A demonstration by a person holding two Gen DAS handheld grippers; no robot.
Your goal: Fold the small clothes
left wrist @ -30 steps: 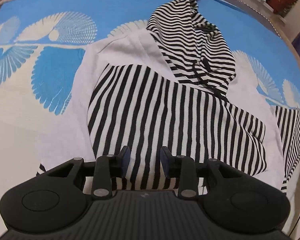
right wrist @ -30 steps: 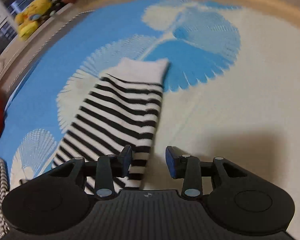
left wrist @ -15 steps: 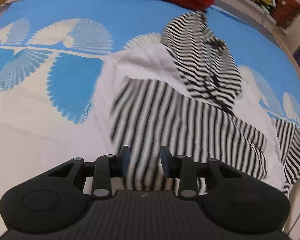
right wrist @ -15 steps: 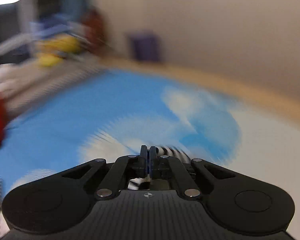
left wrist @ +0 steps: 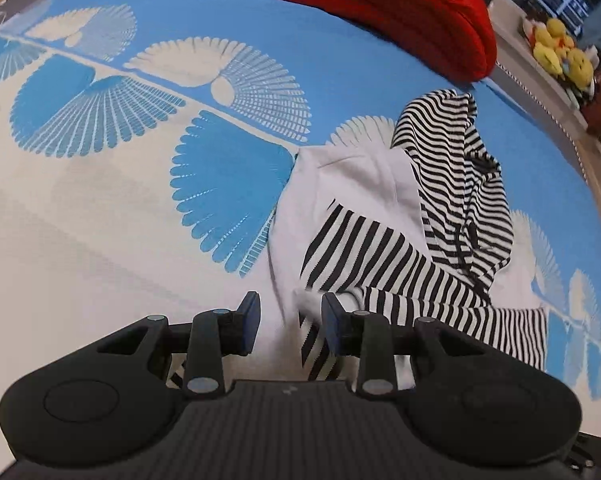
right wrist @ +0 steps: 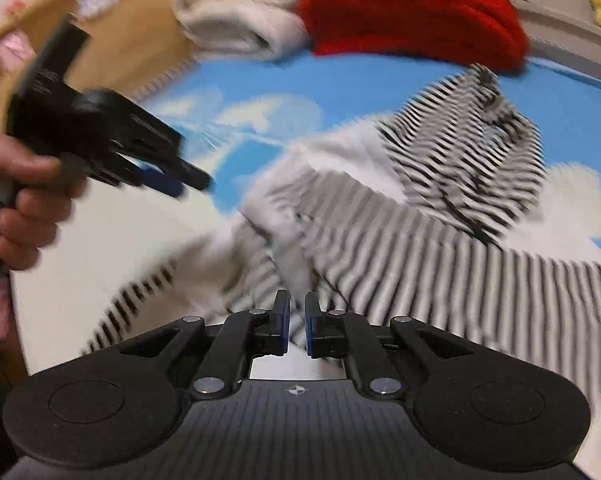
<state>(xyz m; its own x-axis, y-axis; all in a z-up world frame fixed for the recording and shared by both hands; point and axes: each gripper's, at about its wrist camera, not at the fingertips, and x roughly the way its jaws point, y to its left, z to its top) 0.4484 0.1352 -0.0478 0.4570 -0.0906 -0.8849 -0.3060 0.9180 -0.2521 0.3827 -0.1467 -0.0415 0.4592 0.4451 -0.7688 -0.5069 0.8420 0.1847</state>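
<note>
Mostly blurred in the right wrist view, the black-and-white striped hooded top (right wrist: 400,216) lies crumpled on the blue-and-cream patterned bedspread (left wrist: 100,216). Left gripper (left wrist: 288,322) hovers part-open, empty; right gripper (right wrist: 296,322), narrowly gapped, is opening over striped cloth, grip unclear.

Even, soft indoor light, fairly bright; no glare. Left wrist view sharp: black-and-white striped hooded cotton top (left wrist: 440,216) crisp on blue-and-cream fan-patterned bedspread (left wrist: 148,184). Strong fisheye bending at edges, bed rim curved. Right wrist view heavily motion-smeared: stripes streaked, red knitted fabric pile (right wrist: 412,12) soft, hand-held left gripper (right wrist: 172,176) blurred. Faint shadows beneath cloth folds.
</note>
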